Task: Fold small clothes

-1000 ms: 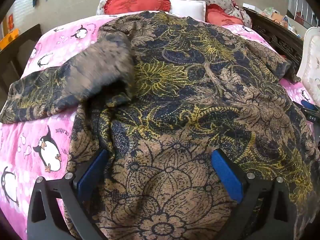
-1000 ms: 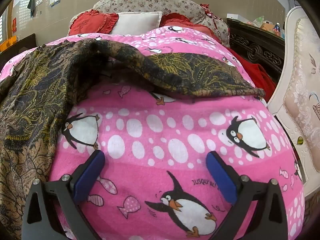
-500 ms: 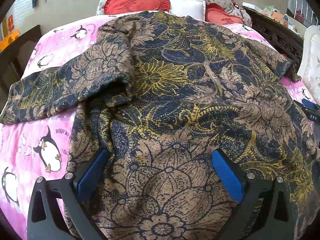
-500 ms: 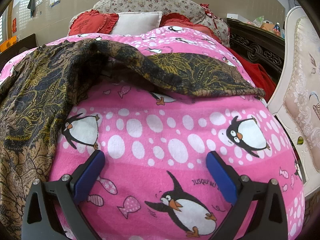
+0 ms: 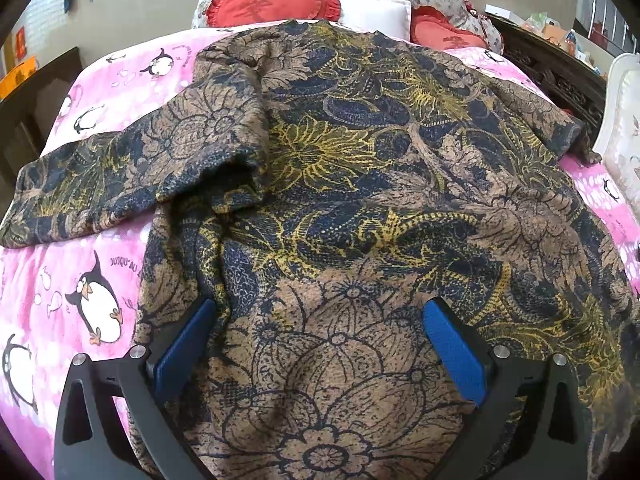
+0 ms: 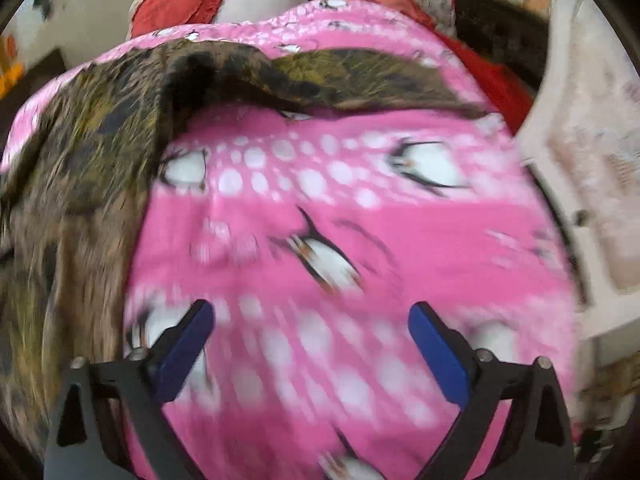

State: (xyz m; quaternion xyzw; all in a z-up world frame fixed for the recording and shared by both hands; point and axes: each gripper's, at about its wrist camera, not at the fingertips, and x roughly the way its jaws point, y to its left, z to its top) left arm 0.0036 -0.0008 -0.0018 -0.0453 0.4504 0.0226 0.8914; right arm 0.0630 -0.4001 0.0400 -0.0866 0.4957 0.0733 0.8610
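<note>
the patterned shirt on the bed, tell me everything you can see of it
The patterned shirt is a knit-looking garment printed with brown, navy and yellow flowers. It lies spread but rumpled on the pink penguin blanket, collar end toward the pillows. One sleeve stretches out sideways with a fold bunched at the shoulder; the other reaches the far bed edge. The open left tongs straddle its near hem. The right tongs hover over bare blanket beside it, open, in a blurred view.

Shirt (image 5: 352, 168) lies spread on the blanket (image 5: 48, 280); pillows (image 5: 376, 12) behind it, headboard (image 6: 592, 160) to the right
</note>
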